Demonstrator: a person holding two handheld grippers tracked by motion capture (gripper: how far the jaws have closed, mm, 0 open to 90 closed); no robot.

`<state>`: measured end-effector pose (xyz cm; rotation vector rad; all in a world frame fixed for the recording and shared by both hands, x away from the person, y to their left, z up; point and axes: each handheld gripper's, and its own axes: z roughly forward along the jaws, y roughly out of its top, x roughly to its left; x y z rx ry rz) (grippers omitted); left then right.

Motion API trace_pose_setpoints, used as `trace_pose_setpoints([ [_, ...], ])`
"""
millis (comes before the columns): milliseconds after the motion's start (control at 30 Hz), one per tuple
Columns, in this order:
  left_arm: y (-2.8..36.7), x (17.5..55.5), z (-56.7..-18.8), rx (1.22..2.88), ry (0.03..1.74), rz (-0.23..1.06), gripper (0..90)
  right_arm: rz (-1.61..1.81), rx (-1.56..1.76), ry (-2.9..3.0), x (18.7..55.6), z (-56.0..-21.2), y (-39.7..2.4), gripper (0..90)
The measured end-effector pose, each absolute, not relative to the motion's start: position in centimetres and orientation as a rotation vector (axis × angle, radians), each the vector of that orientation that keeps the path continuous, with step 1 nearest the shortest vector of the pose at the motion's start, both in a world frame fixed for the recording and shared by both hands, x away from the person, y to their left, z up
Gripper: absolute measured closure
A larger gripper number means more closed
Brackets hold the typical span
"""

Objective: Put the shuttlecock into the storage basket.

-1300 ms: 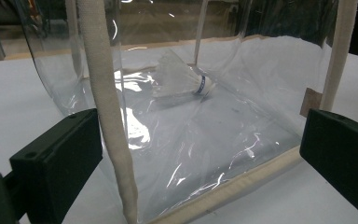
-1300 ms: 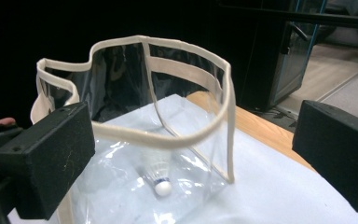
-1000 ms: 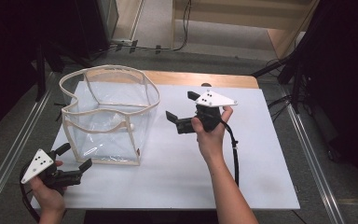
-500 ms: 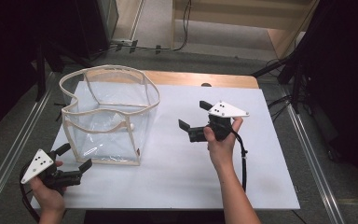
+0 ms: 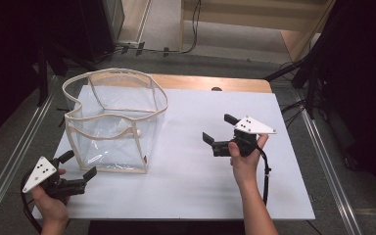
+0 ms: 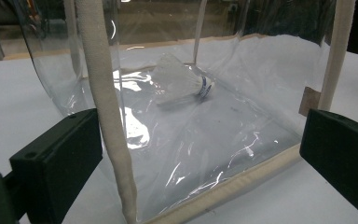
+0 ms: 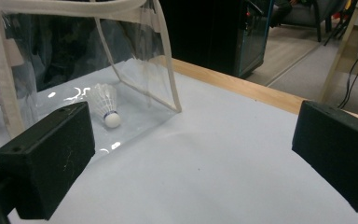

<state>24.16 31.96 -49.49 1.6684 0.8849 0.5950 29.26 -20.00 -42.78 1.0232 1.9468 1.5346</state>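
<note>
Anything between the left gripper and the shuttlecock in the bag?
Yes. The shuttlecock lies on the floor of the clear bag, and the bag's transparent near wall with its beige corner seam stands between it and the open left gripper. The bag's top is open, so access looks likelier from above.

A clear, colourless bag (image 5: 112, 125) edged in cream fabric tape is seen at about ten o'clock on the white table (image 5: 191, 186). Inside it, a white shuttlecock (image 6: 179, 84) with a narrow blue band and a white cork tip is shown. Black jaws and a pale grey plate with dark dots are borne by the left gripper (image 5: 81, 166) at eight o'clock and by the right gripper (image 5: 216, 129) at three o'clock. A tan wooden strip (image 5: 210, 83) is seen at twelve o'clock.
</note>
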Motion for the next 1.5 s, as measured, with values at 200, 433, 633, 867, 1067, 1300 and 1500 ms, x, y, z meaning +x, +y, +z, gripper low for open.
trace_pose_setpoints([
  [200, 32.0, 24.2, -49.5, 1.671, 0.884, 0.596, 0.0, 1.511, 1.050, 1.936, 28.7, -43.6, -21.3, 0.0],
  [433, 31.9, 24.2, -49.5, 1.676, 0.885, 0.600, 0.0, 1.489, 1.066, 1.924, 28.0, -44.1, -22.7, 0.0],
  [633, 31.9, 24.2, -49.5, 1.680, 0.885, 0.604, 0.0, 1.465, 1.085, 1.906, 27.2, -44.8, -24.2, 0.0],
  [867, 31.8, 24.2, -49.5, 1.685, 0.884, 0.607, 0.0, 1.458, 1.137, 1.878, 26.2, -45.8, -26.2, 0.0],
  [1067, 31.8, 24.2, -49.5, 1.686, 0.884, 0.607, 0.0, 1.433, 1.170, 1.870, 25.4, -47.0, -27.6, 0.0],
  [1300, 31.8, 24.2, -49.5, 1.691, 0.883, 0.610, 0.0, 1.417, 1.203, 1.860, 24.7, -47.9, -29.1, 0.0],
  [1500, 31.7, 24.1, -49.5, 1.691, 0.883, 0.610, 0.0, 1.399, 1.227, 1.846, 24.1, -48.3, -30.4, 0.0],
])
